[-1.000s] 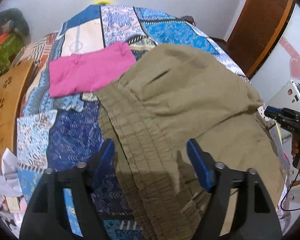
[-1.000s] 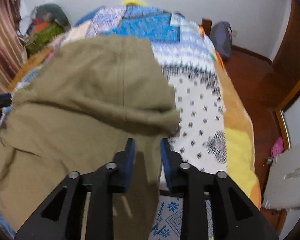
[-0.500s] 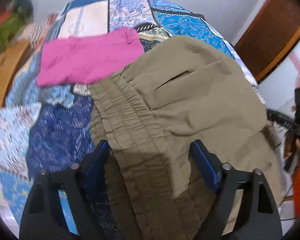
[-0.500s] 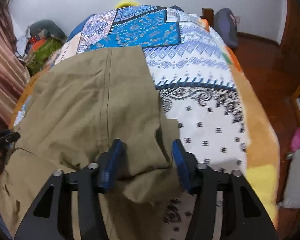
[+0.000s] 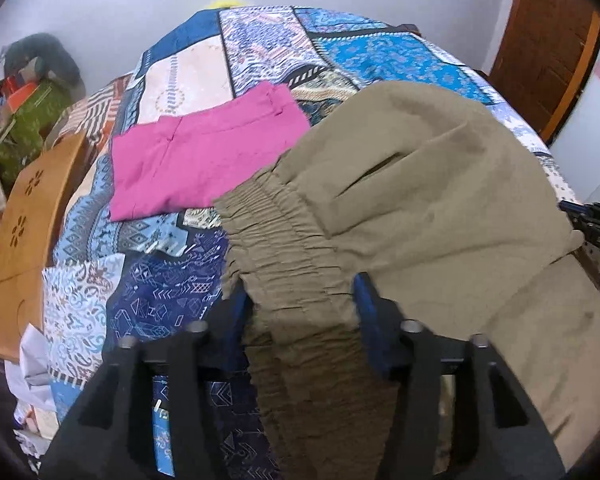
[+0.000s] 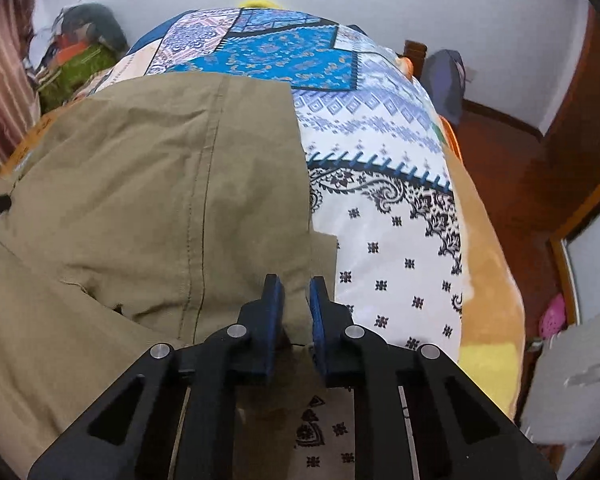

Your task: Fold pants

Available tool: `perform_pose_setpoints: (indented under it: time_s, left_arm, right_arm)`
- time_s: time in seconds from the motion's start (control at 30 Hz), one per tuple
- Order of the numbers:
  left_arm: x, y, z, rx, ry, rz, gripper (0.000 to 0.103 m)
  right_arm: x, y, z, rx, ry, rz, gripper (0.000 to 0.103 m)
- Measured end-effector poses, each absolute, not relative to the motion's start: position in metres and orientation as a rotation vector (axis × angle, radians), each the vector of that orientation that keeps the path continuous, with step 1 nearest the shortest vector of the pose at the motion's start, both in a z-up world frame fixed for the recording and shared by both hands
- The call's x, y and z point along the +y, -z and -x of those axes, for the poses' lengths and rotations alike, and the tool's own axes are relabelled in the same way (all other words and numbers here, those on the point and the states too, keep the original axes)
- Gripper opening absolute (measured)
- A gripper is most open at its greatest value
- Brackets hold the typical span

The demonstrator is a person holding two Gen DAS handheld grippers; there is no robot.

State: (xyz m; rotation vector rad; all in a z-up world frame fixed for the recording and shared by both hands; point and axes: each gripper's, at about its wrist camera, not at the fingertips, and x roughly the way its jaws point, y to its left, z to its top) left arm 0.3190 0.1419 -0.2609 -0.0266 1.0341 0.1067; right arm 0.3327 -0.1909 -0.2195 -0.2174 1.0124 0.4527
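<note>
On the bed (image 6: 400, 240), the khaki pants (image 5: 420, 200) are spread. Their elastic waistband is straddled by the wide-spread left gripper (image 5: 302, 308). Only the right view shows the right gripper (image 6: 296, 300) pinched narrowly on the pants' hem; pink shorts (image 5: 204, 160) are seen only from the left.
</note>
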Motion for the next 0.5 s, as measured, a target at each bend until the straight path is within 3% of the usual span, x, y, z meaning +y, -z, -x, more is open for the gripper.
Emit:
perform_pose_setpoints:
  time_s: [0.07,0.3,0.37,0.43,0.5]
  left_arm:
    - [0.144,0.264,-0.319,1.020,-0.126,0.029,0.078]
    - [0.159,0.240,-0.319,1.025,-0.100,0.111,0.079]
    - [0.158,0.226,-0.319,0.992,-0.135,0.050,0.079]
    - [0.162,0.217,-0.321,0.973,-0.143,0.028,0.079]
    - [0.170,0.211,-0.328,0.967,-0.155,0.036,0.079]
  right_arm:
    - [-0.190,0.218,-0.334,1.022,-0.445,0.222,0.014]
    - [-0.199,0.193,-0.333,1.064,-0.434,0.171,0.026]
    - [-0.201,0.177,-0.332,1.028,-0.446,0.164,0.033]
    - [-0.200,0.162,-0.333,0.981,-0.455,0.164,0.047]
    - [-0.197,0.150,-0.338,0.940,-0.460,0.169,0.053]
